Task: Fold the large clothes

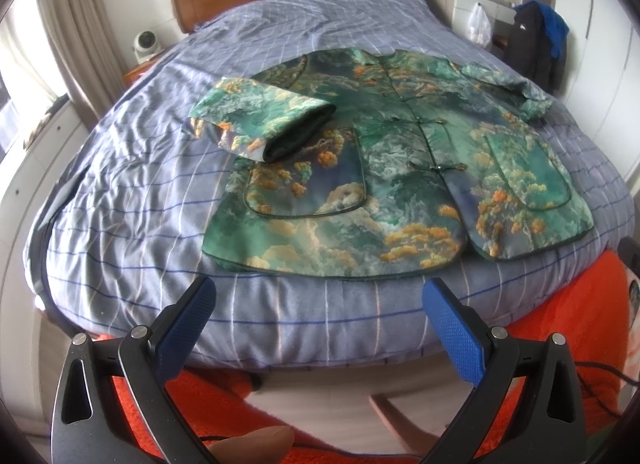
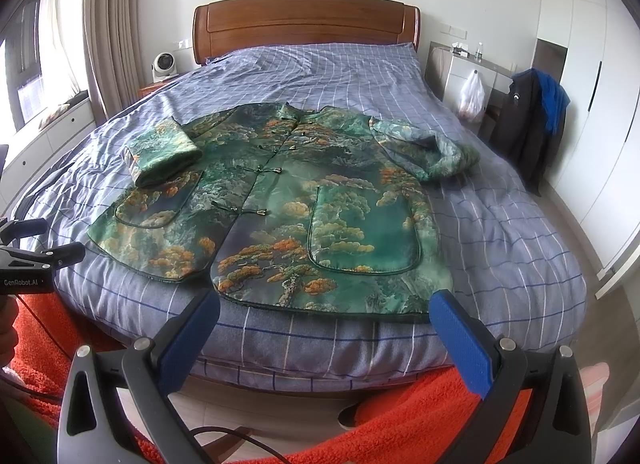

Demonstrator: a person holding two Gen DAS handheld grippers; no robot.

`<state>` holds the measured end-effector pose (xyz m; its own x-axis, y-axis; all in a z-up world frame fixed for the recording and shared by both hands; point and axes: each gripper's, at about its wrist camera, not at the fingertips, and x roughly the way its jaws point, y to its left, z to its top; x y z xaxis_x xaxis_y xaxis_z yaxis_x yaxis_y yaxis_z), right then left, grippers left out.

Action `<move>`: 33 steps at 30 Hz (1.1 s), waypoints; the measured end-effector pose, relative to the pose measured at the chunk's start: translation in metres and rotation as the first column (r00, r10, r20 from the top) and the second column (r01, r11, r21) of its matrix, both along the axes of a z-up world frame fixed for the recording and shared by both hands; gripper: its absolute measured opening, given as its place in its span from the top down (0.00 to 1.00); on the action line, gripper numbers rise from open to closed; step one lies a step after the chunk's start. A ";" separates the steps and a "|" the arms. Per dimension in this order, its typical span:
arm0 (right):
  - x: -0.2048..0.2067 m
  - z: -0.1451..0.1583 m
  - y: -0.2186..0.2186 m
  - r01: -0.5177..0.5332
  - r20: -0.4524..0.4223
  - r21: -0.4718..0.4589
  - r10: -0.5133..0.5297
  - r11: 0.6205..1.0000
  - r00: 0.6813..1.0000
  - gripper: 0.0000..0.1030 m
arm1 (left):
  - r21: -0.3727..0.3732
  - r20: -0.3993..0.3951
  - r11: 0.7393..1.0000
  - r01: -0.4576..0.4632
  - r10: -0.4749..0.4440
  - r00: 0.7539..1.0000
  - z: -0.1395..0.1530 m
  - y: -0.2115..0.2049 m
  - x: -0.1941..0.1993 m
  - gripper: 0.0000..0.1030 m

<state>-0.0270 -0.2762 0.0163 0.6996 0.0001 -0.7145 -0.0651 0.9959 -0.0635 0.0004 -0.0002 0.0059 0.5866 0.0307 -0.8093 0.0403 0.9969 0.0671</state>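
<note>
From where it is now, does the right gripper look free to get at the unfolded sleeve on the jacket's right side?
Probably yes. The right gripper is open and empty at the bed's foot, and nothing lies on the jacket between it and the crumpled sleeve.

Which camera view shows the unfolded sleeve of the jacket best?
The right wrist view: the crumpled sleeve lies whole beside the jacket. In the left wrist view the same sleeve sits near the far right, squeezed and partly hidden.

Wooden-headboard bed [image 2: 306, 20], white wardrobe [image 2: 580, 64]
</note>
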 end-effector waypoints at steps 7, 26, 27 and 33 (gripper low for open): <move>0.002 -0.002 0.002 -0.008 -0.005 0.003 0.008 1.000 1.000 0.00 | -0.058 -0.012 0.998 -0.038 0.037 0.999 -0.001 0.012 0.003 0.00; 0.005 -0.002 0.007 -0.035 -0.005 0.001 0.035 0.999 0.999 0.00 | -0.198 -0.057 0.978 -0.069 0.058 0.997 -0.007 0.025 0.006 0.00; 0.005 -0.002 0.008 -0.036 -0.005 0.000 0.036 0.999 0.999 0.00 | -0.196 -0.053 0.978 -0.070 0.061 0.997 -0.007 0.025 0.006 0.00; 0.006 -0.003 0.009 -0.044 -0.006 0.000 0.044 0.999 0.999 0.00 | -0.132 -0.042 0.988 -0.079 0.074 0.996 -0.008 0.022 0.006 0.00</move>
<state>-0.0211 -0.2672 0.0134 0.6950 0.0303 -0.7184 -0.1088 0.9920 -0.0634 0.0061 0.0221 -0.0016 0.5565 -0.0359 -0.8301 -0.0360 0.9971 -0.0673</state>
